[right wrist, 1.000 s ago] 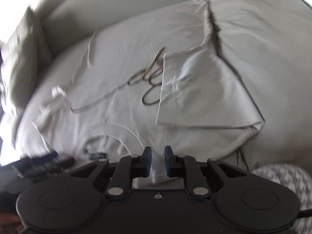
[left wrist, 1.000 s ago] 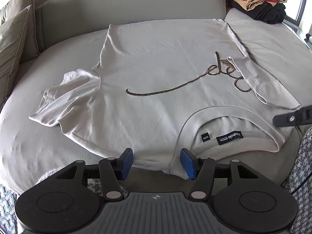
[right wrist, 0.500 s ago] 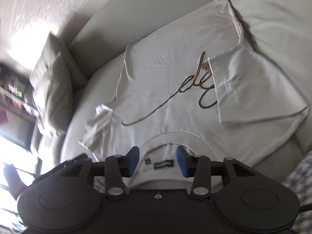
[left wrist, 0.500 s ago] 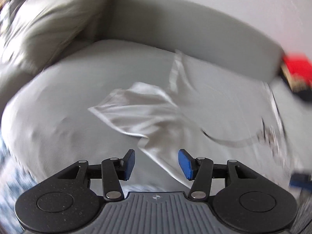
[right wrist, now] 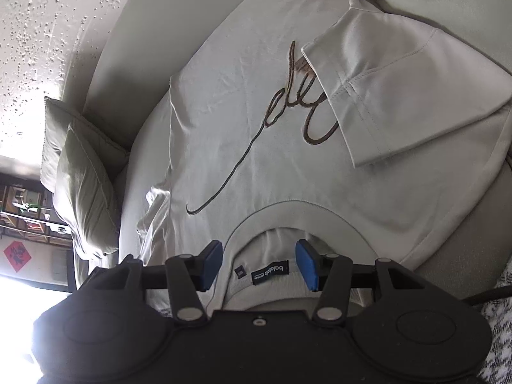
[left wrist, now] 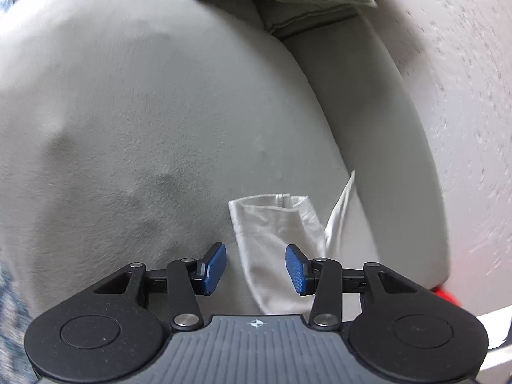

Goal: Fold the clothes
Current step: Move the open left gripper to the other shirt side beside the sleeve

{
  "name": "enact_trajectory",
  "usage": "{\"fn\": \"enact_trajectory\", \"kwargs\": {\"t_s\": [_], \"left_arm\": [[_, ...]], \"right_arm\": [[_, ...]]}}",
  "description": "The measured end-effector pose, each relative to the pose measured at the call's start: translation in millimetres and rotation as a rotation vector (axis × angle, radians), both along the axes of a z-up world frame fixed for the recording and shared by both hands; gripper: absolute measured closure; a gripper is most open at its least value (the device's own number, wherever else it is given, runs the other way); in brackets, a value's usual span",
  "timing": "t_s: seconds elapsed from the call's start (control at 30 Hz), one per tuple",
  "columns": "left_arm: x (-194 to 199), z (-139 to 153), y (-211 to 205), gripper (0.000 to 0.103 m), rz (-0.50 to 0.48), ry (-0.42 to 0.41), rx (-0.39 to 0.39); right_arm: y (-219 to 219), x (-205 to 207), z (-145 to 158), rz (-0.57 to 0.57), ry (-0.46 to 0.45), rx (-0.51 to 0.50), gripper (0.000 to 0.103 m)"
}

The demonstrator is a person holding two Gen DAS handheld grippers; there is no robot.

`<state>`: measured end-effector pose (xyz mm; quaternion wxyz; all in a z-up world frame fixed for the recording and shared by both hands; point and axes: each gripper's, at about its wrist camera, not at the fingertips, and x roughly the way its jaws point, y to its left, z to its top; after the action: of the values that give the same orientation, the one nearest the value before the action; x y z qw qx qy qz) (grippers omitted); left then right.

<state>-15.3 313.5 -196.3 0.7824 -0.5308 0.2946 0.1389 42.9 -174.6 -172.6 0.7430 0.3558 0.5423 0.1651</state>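
A pale grey cotton T-shirt (right wrist: 256, 134) with brown script embroidery lies spread flat on the grey upholstered sofa seat (left wrist: 144, 128), collar at the front edge, one sleeve folded inward. The left tool (left wrist: 255, 268) hovers with blue pads apart over the other short sleeve (left wrist: 275, 233), near the backrest. The right tool (right wrist: 260, 264), likewise parted, straddles the collar label (right wrist: 270, 272) without gripping it.

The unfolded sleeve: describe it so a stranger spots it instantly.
Start at the grey sofa with the pale T-shirt spread on it. The unfolded sleeve sticks out rumpled toward the cushions; the other sleeve lies folded flat over the brown script.
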Motion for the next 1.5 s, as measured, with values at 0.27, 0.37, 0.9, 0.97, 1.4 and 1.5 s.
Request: {"fn": "enact_trajectory", "kwargs": {"t_s": [0.27, 0.37, 0.9, 0.97, 1.4, 1.5], "left_arm": [[22, -5, 8, 0.072, -0.021, 0.030, 0.020], [32, -1, 8, 0.080, -0.033, 0.048, 0.053], [54, 99, -112, 0.101, -0.335, -0.032, 0.754], [52, 99, -155, 0.101, -0.456, -0.050, 0.856], [20, 54, -246, 0.068, -0.854, 0.060, 0.933], [15, 67, -205, 0.064, -0.699, 0.059, 0.820]], "right_arm": [[-2, 0, -5, -0.013, 0.001, 0.031, 0.053], [-5, -1, -4, -0.018, -0.002, 0.040, 0.053], [-55, -10, -4, -0.104, -0.015, 0.001, 0.053], [-55, -10, -3, -0.093, -0.021, -0.004, 0.052], [-59, -8, -5, -0.078, -0.017, 0.030, 0.047], [-58, -8, -4, -0.075, -0.024, 0.032, 0.045]]}}
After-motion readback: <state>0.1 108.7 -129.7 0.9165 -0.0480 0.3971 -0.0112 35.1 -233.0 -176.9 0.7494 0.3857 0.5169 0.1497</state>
